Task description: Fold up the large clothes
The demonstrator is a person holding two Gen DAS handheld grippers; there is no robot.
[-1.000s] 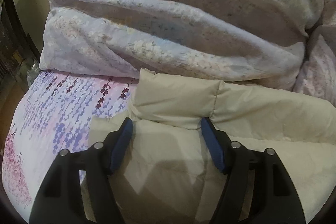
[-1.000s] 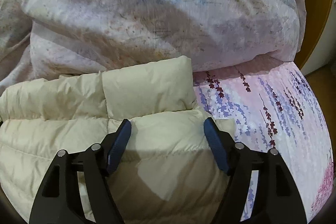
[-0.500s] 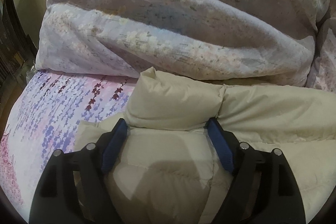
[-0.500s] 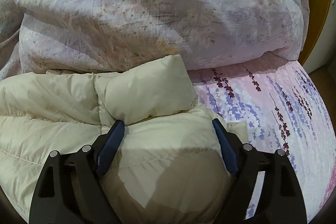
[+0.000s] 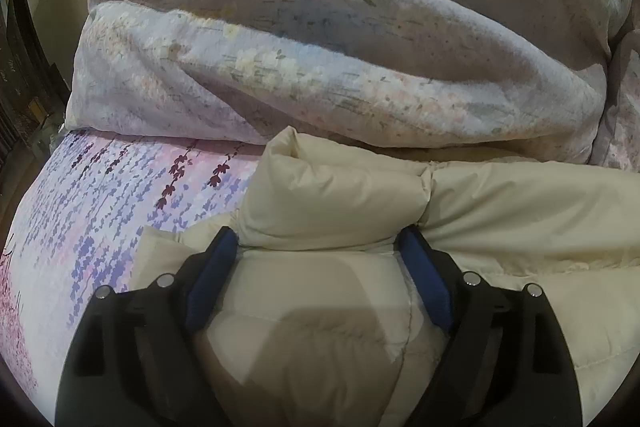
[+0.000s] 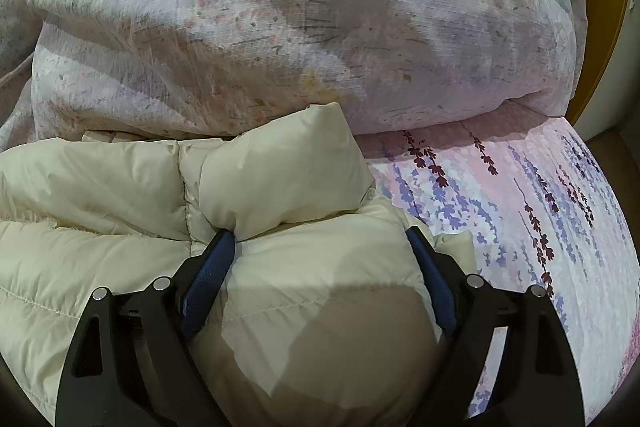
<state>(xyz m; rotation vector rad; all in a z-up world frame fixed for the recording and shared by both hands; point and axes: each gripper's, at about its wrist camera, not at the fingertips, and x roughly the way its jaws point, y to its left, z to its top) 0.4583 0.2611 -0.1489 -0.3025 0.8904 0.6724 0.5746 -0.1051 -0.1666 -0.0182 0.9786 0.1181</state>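
I had both the left gripper (image 5: 316, 247) and the right gripper (image 6: 320, 239) spread wide and unclenched, straddling the puffy cream down jacket (image 5: 500, 211) just before the rolled duvet (image 5: 320, 67), which I judged light, slippery, best pinched at quilted seams.

1. left gripper (image 5: 318, 247): matte black angular frame, triangular cutouts, blue pads (image 5: 210, 279) on finger insides, two silver screws per finger.
2. right gripper (image 6: 320, 247): same build, black frame, blue pads (image 6: 208, 277), silver screws.
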